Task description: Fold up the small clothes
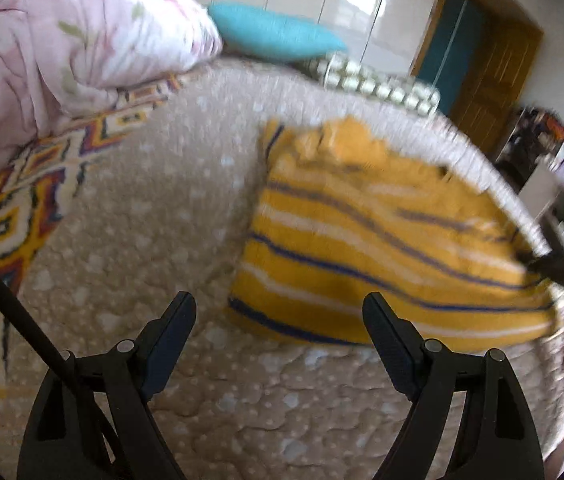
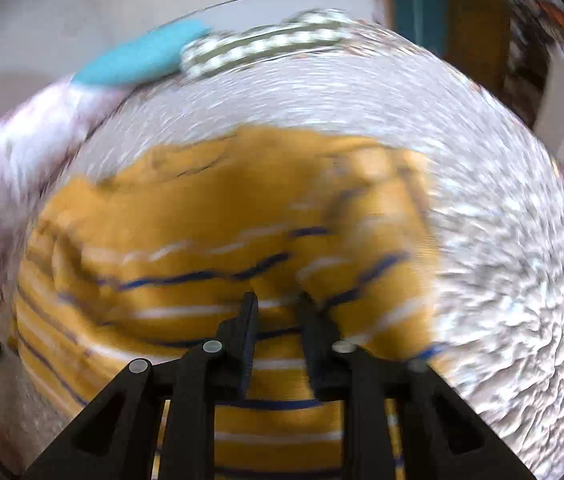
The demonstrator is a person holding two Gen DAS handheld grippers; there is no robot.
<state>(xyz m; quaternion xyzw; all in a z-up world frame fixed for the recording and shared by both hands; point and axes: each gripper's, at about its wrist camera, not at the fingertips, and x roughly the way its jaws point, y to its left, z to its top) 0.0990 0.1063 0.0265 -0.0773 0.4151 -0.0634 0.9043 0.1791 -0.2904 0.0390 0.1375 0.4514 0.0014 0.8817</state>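
Observation:
A mustard-yellow garment [image 1: 366, 240] with white and dark blue stripes lies on the beige quilted bed cover [image 1: 141, 220]. My left gripper [image 1: 279, 304] hovers open over the bed at the garment's near left corner, with nothing between its fingers. At the garment's right corner the right gripper [image 1: 550, 266] shows as a dark blur pinching the fabric. In the right wrist view, heavily blurred, my right gripper [image 2: 277, 300] is shut on a fold of the garment [image 2: 209, 208], which fills the middle of the picture.
A pink floral quilt [image 1: 61, 40] is bunched at the far left beside a patterned blanket [image 1: 21, 208]. A turquoise pillow [image 1: 273, 36] and a checked pillow [image 1: 378, 84] lie at the bed's far end. A wooden door [image 1: 494, 76] and cluttered shelves [image 1: 542, 152] stand beyond the right edge.

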